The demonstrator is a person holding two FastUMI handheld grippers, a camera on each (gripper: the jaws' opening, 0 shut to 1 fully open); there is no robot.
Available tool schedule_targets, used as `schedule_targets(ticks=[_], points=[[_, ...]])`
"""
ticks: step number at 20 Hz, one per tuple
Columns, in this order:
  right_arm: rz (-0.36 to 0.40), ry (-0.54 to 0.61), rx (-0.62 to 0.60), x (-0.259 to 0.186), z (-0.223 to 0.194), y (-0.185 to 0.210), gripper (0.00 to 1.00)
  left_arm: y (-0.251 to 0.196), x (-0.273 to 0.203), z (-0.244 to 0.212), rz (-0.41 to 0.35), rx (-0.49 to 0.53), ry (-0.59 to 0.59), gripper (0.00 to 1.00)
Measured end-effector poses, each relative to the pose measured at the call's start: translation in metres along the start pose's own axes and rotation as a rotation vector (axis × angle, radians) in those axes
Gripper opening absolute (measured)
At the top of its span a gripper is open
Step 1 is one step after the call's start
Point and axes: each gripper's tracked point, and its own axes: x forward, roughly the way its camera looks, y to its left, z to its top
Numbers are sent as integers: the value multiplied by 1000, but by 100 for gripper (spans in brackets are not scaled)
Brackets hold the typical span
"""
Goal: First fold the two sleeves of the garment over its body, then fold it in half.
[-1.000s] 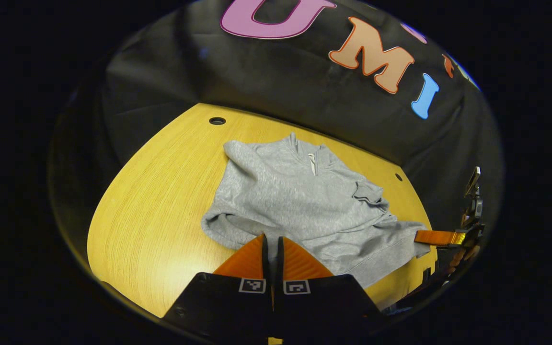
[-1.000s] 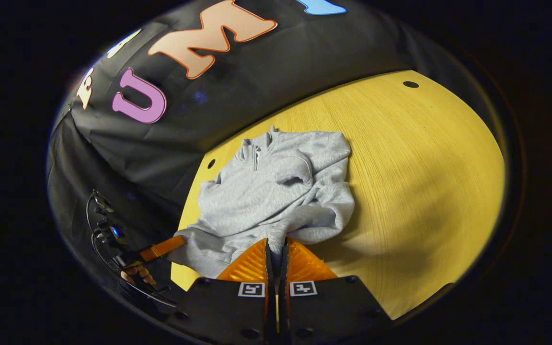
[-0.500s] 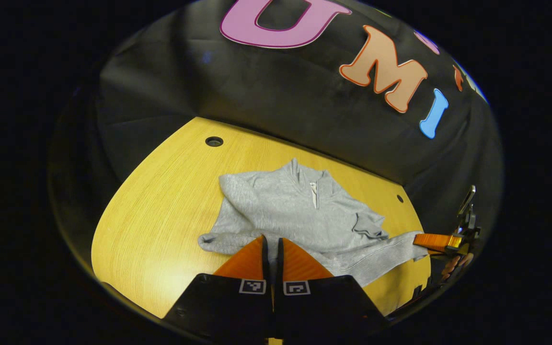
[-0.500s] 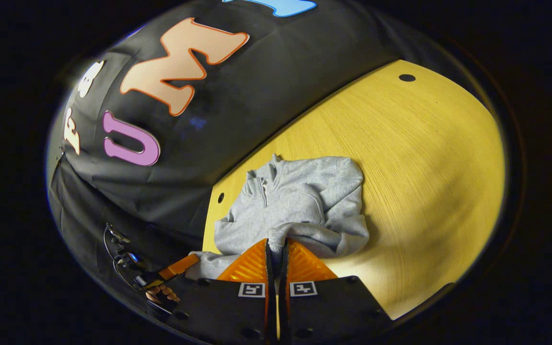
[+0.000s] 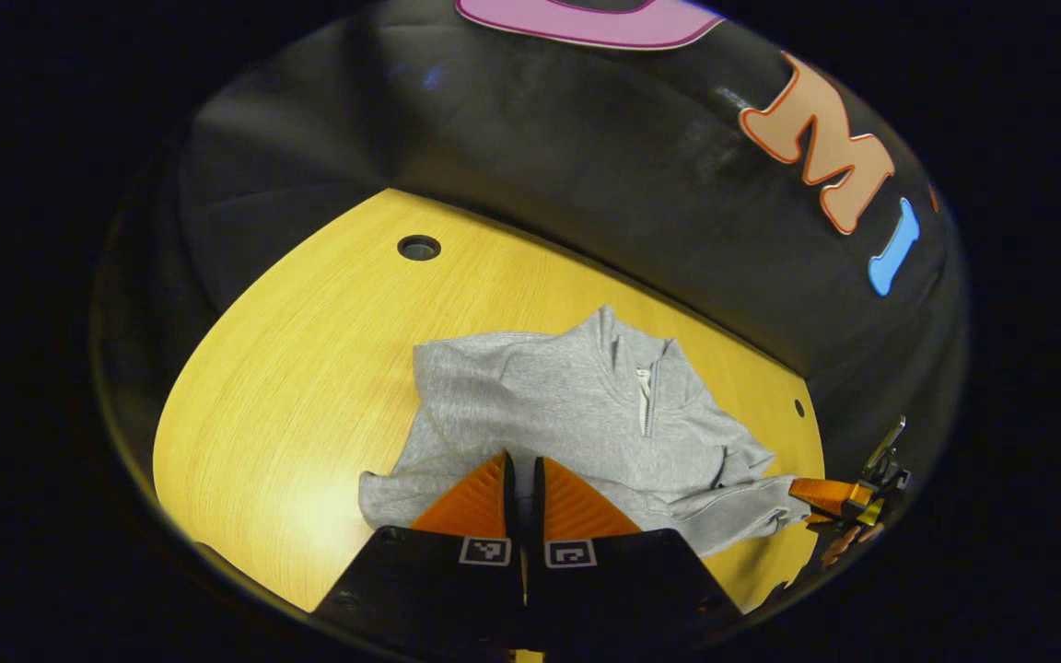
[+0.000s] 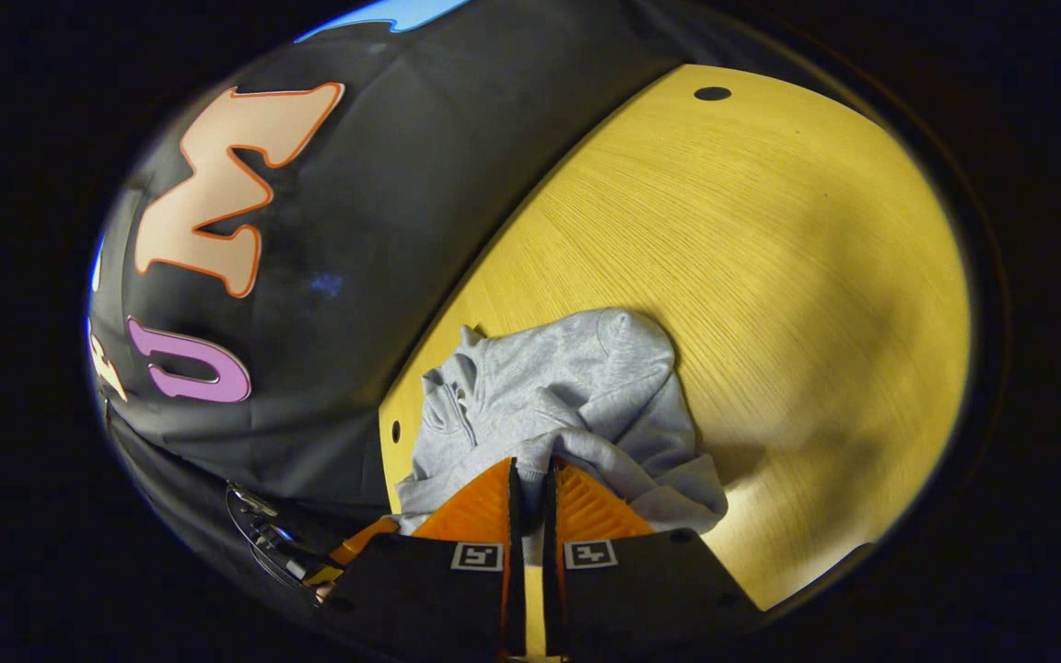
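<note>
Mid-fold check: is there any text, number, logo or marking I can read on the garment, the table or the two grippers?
Garment: no print, logo or tag that can be read.
Table: bare wood grain, no writing.
Left gripper: two square coded markers, patterns rather than words.
Right gripper: the same kind of marker pair, no readable text.
</note>
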Motion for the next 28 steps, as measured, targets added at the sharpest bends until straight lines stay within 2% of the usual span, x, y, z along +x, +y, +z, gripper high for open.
schedule_targets(ticks=[2,4,5,6,8,9,10,11,13,16,20,24,28], points=[[-10,-14,7,7,4,-4,7,1,9,3,14,-3,20,0],[-14,-26,23,7,5,-6,12,2,15,8,22,13,32,1],[-3,-32,37,10,5,-2,19,2,19,12,30,23,29,5],[13,-44,52,9,9,3,31,0,22,20,30,32,10,5],[25,-107,29,14,21,16,73,-4,19,33,42,67,-36,15],[-3,-155,-21,13,30,14,94,-2,18,42,60,99,-71,23],[-26,-202,-70,8,42,13,98,-3,16,51,75,133,-108,43],[-31,-240,-109,4,50,17,98,-3,11,61,88,165,-146,58],[-13,-287,-154,-7,60,34,98,-9,1,80,95,204,-226,97],[-10,-358,-225,-29,68,42,98,-14,-24,105,106,231,-349,96],[-19,-496,-382,-71,74,57,98,-19,-74,131,148,306,-528,95],[-15,-671,-543,-128,79,80,97,-26,-127,135,213,426,-664,95],[-12,-806,-708,-174,67,95,98,-44,-168,115,189,461,-719,95]])
